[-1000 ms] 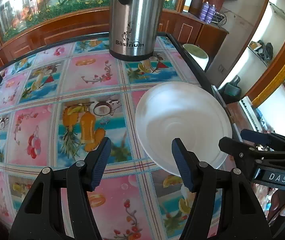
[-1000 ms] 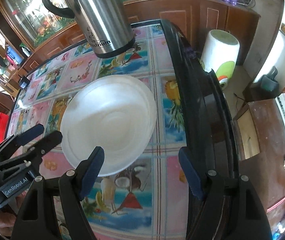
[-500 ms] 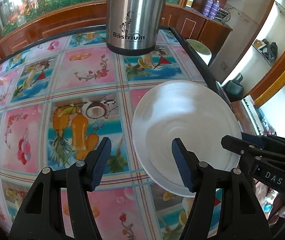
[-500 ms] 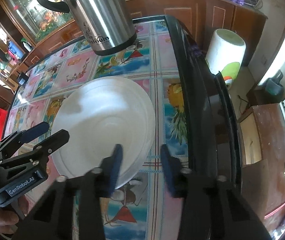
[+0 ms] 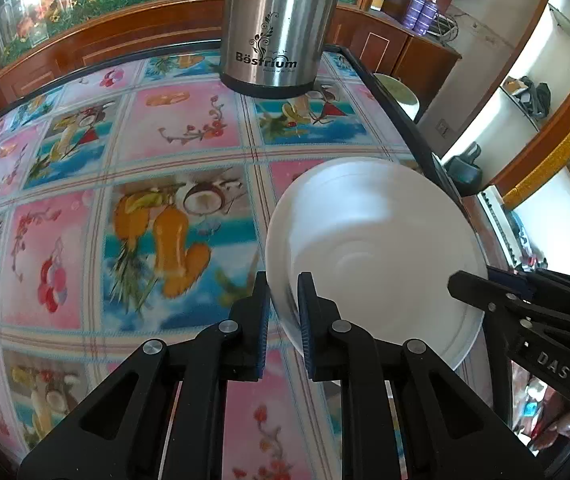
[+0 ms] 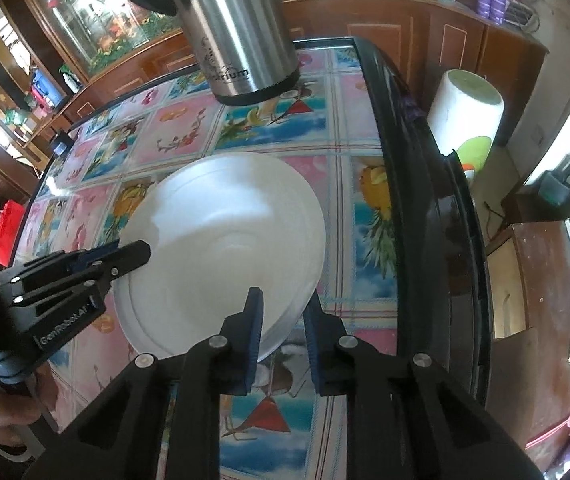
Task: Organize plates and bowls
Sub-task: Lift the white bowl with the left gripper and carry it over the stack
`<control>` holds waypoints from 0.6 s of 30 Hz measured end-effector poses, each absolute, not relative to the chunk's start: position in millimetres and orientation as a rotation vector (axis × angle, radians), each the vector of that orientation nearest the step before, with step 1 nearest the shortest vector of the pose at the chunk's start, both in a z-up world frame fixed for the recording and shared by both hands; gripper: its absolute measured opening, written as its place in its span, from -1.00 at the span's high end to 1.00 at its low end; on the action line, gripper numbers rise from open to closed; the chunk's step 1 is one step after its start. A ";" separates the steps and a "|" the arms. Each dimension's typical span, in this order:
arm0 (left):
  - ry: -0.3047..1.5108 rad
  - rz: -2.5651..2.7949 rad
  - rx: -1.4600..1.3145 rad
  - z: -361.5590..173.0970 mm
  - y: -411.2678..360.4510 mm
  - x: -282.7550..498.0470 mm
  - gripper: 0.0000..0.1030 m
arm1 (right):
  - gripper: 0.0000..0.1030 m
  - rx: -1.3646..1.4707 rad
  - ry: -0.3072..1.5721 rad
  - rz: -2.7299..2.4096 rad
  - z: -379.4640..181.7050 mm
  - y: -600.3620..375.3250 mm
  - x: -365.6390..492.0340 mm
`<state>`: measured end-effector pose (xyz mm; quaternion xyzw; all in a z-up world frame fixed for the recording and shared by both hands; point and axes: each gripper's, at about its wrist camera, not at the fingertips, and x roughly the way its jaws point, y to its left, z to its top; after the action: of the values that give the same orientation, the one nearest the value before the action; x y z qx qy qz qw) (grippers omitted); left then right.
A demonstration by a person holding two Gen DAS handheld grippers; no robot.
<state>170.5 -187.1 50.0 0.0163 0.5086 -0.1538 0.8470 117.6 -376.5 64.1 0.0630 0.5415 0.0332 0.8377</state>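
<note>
A white plate lies near the right edge of the table with the fruit-print cloth. My left gripper is shut on the plate's near left rim, which shows as a thin white edge between the blue pads. In the right wrist view the same plate has its near right rim between the fingers of my right gripper, whose jaws are closing and pressing on it. Each gripper shows in the other's view: the right gripper at the plate's right rim, the left gripper at its left.
A tall steel thermos flask stands on the table behind the plate. The table's black edge runs just right of the plate, with a white bin and a brown cabinet on the floor beyond. Wooden cabinets line the back.
Both grippers stood open around the plate's near rim a second ago. The right one closed first, then the left; both now pinch the rim.
</note>
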 end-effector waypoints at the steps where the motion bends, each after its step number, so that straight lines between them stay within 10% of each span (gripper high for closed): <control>1: 1.071 -0.324 0.032 51.6 -183.6 166.3 0.75 | 0.63 0.132 1.145 0.070 63.9 -374.0 116.0; 18: 1.061 -0.298 -0.034 66.9 -112.9 102.2 0.75 | 0.63 0.054 1.140 0.125 77.1 -308.4 73.1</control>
<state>102.2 -112.9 66.9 -0.0160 0.5038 -0.1414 0.8520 73.1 -308.4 77.1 0.0257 0.5392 0.0592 0.8397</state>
